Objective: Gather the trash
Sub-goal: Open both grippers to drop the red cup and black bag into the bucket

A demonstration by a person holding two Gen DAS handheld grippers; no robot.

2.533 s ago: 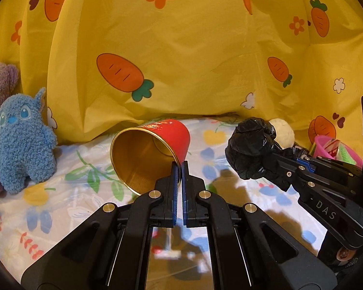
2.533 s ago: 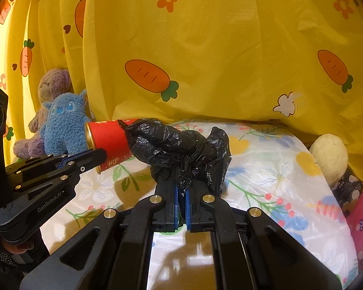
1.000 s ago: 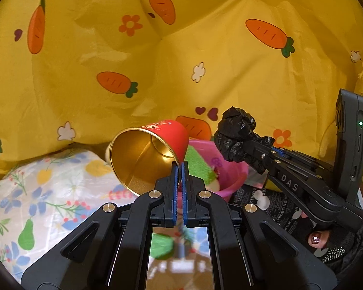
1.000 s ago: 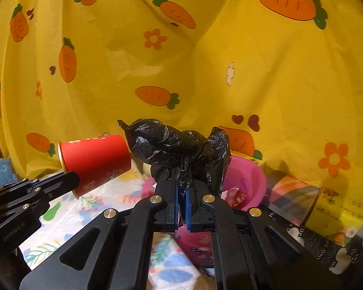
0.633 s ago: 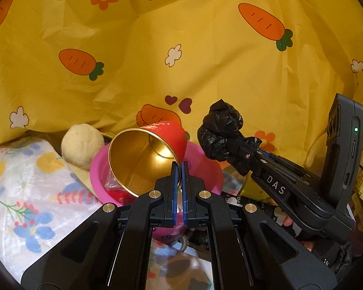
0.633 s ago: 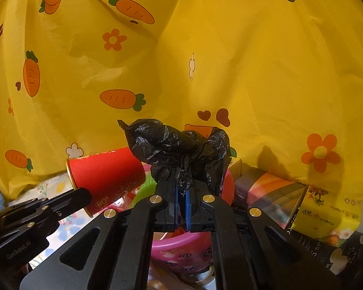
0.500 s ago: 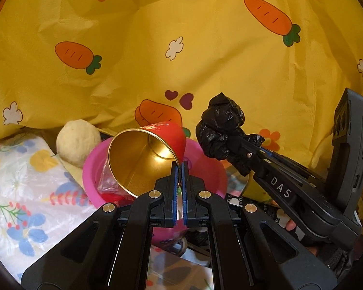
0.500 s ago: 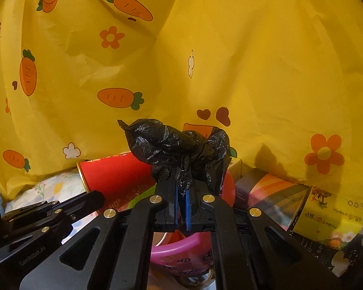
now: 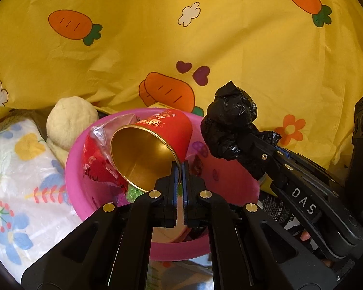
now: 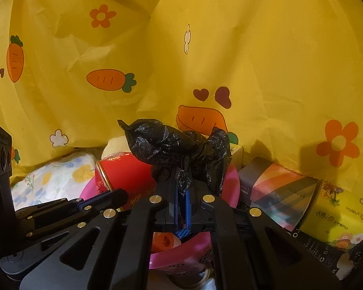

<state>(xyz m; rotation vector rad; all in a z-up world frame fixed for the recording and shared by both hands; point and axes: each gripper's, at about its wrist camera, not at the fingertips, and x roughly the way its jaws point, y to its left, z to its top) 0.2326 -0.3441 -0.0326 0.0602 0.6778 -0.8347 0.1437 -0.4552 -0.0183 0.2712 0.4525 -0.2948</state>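
Your left gripper (image 9: pixel 179 166) pinches the rim of the cup (image 9: pixel 155 142), which lies tilted on its side over the basin (image 9: pixel 232 178), gold inside facing you, red outside with gold print. The cup hides much of the basin's contents; only a red wrapper (image 9: pixel 96 164) and something green show. Your right gripper (image 10: pixel 181 193) is pressed shut on the bag (image 10: pixel 179 145), a crumpled black wad held above the basin's right rim. The bag covers the fingertips. A cream plush (image 9: pixel 70 120) sits behind the basin, half hidden.
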